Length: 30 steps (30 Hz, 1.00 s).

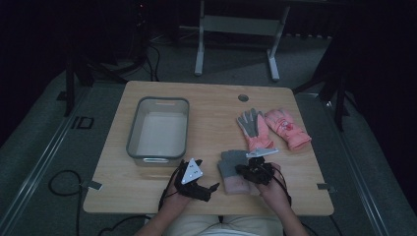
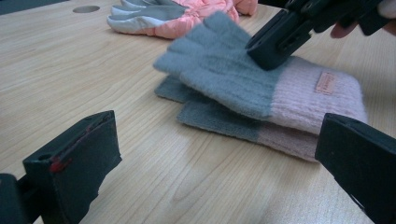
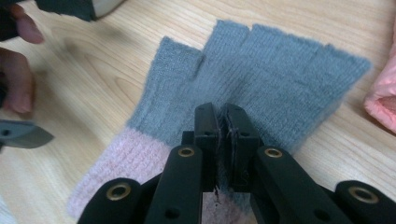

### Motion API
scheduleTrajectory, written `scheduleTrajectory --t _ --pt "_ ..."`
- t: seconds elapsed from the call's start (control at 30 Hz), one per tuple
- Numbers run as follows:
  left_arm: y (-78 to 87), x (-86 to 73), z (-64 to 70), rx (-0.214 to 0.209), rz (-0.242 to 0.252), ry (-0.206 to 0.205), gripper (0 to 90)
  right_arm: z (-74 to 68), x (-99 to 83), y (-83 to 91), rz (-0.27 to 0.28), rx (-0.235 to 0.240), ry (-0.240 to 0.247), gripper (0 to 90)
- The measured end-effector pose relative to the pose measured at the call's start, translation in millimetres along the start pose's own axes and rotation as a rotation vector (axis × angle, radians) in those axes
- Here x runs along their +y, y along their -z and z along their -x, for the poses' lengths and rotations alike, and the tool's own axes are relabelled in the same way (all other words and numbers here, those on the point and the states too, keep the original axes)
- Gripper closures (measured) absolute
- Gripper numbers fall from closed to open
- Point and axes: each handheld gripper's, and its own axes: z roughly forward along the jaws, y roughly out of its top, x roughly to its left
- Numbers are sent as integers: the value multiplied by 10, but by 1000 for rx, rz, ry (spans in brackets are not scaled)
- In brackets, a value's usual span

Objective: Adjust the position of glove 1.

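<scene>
Two grey knit fingerless gloves with pink cuffs (image 1: 231,169) lie stacked near the table's front edge. In the left gripper view the upper glove (image 2: 243,79) is lifted a little off the lower glove (image 2: 219,119). My right gripper (image 1: 248,169) is shut on the upper glove's grey fabric (image 3: 261,65), with its jaws pinched together at the palm (image 3: 223,126). My left gripper (image 1: 212,189) rests just left of the gloves, open wide with nothing in it (image 2: 215,163), and faces them. The right gripper (image 2: 285,35) shows beyond it, on the upper glove.
A clear plastic bin (image 1: 162,100) stands on the left half of the wooden table (image 1: 211,113). A pair of pink padded gloves (image 1: 287,129) lies at the right, one with its grey palm (image 1: 253,125) up. A round hole (image 1: 243,97) sits near the far edge.
</scene>
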Motion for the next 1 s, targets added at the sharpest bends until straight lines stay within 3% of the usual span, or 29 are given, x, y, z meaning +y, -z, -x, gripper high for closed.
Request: scheduleTrajectory --t 0.33,0.57,0.73,0.9,1.0 --pt "-2 1 -2 -3 -1 0 0 62 -15 -100 -24 14 -6 842" --pt "-9 4 -17 -12 -11 12 0 77 -55 -169 -35 17 5 790" --pt "-22 10 3 0 -31 -7 0 76 -70 -176 -37 14 18 755" --pt "-27 12 45 35 -31 -39 0 86 -27 -51 -16 1 25 713" --pt "-29 15 74 25 -11 -54 0 133 24 114 26 -9 6 677"
